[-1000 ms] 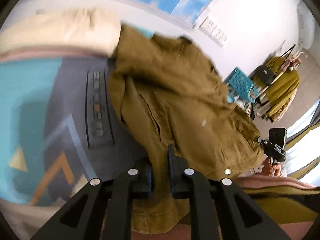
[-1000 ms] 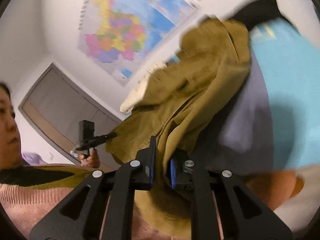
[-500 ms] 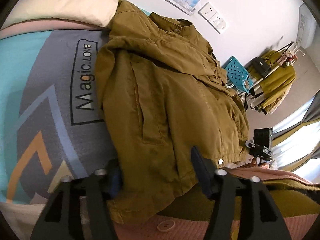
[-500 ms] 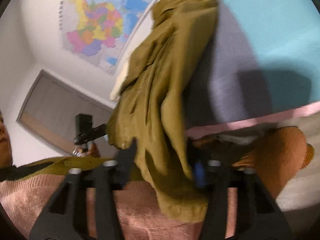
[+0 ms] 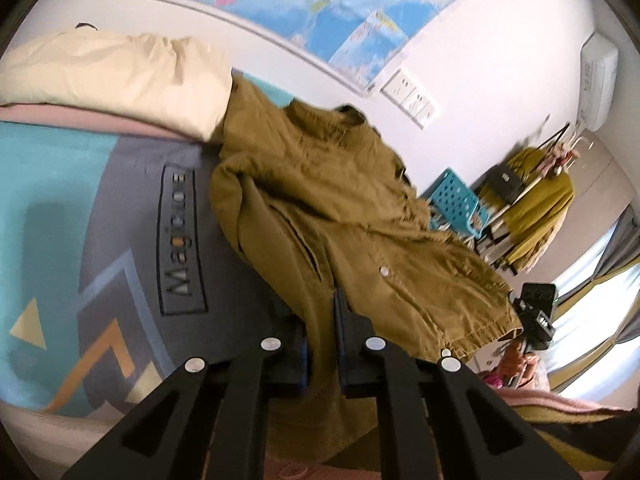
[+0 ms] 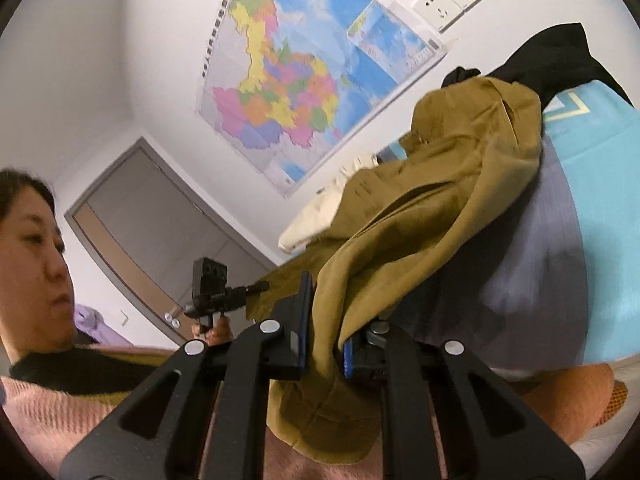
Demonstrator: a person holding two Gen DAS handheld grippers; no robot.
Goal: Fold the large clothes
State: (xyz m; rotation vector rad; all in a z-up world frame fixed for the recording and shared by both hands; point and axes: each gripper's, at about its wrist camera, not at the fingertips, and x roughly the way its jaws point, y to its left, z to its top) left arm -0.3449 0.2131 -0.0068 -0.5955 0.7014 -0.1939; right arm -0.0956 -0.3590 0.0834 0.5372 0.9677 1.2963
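While my left hand-held gripper [image 5: 322, 344] and right hand-held gripper [image 6: 325, 332] each pinch the hem of the olive jacket [image 5: 340, 216], it sprawls rumpled on the bed [image 5: 80, 220], no fold yet made.

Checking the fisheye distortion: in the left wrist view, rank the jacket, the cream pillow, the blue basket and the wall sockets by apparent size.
1. Jacket
2. Cream pillow
3. Blue basket
4. Wall sockets
Basket and sockets sit farther away, so only apparent size is ranked.

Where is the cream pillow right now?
Left wrist view, upper left: the cream pillow lies at the bed's head, below the wall map, touching the olive-brown jacket.
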